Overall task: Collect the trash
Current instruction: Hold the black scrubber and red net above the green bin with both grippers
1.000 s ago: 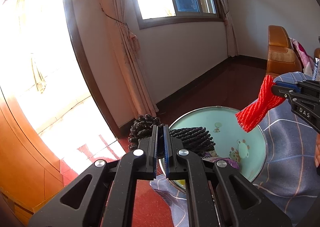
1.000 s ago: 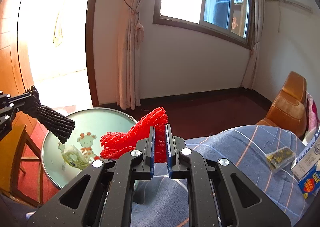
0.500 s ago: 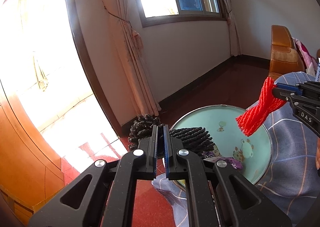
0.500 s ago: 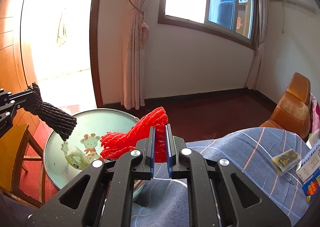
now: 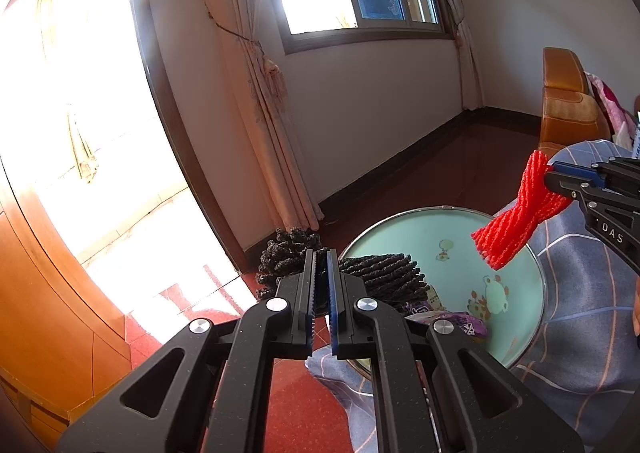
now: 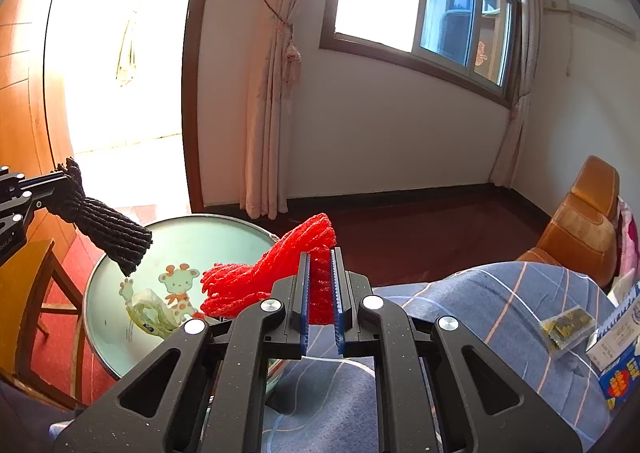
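While both grippers hang over the round basin, each pinches a piece of foam netting. Low in the centre of the left wrist view, the left gripper (image 5: 321,253) has its jaws pressed together on a black foam net sleeve (image 5: 376,277), which bunches out to either side of the fingers. From the right wrist view that same sleeve (image 6: 108,229) droops from the left edge of the frame, its free end above the basin's left part.

The right gripper (image 6: 320,253) is clamped on a red foam net sleeve (image 6: 260,277) — the mesh fills the narrow gap between the blue pads and spills out to the left, over the basin's right edge. At the right edge of the left wrist view, the red sleeve (image 5: 516,221) hangs slanting down-left from the right gripper.

The pale green enamel basin (image 6: 108,333), printed with cartoon animals, already holds a crumpled wrapper (image 6: 150,311) — and a purple packet (image 5: 460,323) lies near its lower rim. A blue plaid cloth (image 6: 500,293) covers the surface at lower right, bearing a small clear packet (image 6: 564,327) and a carton (image 6: 618,345).
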`<state>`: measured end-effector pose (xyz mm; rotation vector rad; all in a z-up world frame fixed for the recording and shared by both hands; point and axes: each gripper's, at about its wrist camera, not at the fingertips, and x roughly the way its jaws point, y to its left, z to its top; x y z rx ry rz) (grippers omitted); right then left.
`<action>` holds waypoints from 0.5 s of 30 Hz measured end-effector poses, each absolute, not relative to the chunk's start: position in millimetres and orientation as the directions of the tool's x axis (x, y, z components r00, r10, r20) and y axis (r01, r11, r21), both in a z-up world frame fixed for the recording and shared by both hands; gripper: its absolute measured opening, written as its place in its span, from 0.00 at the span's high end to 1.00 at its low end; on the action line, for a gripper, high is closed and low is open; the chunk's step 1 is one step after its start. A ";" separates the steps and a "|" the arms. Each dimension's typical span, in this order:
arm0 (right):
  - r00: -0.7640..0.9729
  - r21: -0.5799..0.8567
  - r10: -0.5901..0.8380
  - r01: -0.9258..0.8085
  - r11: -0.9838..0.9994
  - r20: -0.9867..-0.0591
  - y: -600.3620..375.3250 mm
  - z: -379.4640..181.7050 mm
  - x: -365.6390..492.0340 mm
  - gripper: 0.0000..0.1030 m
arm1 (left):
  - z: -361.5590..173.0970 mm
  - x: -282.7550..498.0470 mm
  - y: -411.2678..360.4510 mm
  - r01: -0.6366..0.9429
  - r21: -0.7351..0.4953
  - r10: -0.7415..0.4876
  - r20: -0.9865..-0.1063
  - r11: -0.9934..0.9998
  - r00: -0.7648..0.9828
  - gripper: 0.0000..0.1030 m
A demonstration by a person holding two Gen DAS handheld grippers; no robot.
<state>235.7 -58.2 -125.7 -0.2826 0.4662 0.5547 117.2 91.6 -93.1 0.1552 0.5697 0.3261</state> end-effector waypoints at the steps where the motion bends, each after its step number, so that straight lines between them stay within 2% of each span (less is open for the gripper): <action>1: 0.750 -0.132 0.437 -0.563 0.816 -0.496 -57.8 -126.1 236.0 0.90 | -93.2 117.1 91.0 -0.259 0.235 0.345 -0.502 0.937 0.793 0.95; 15: 0.760 -0.173 0.427 -0.565 0.807 -0.489 -51.6 -130.9 228.6 0.90 | -92.0 116.5 89.7 -0.235 0.231 0.323 -0.509 0.944 0.798 0.95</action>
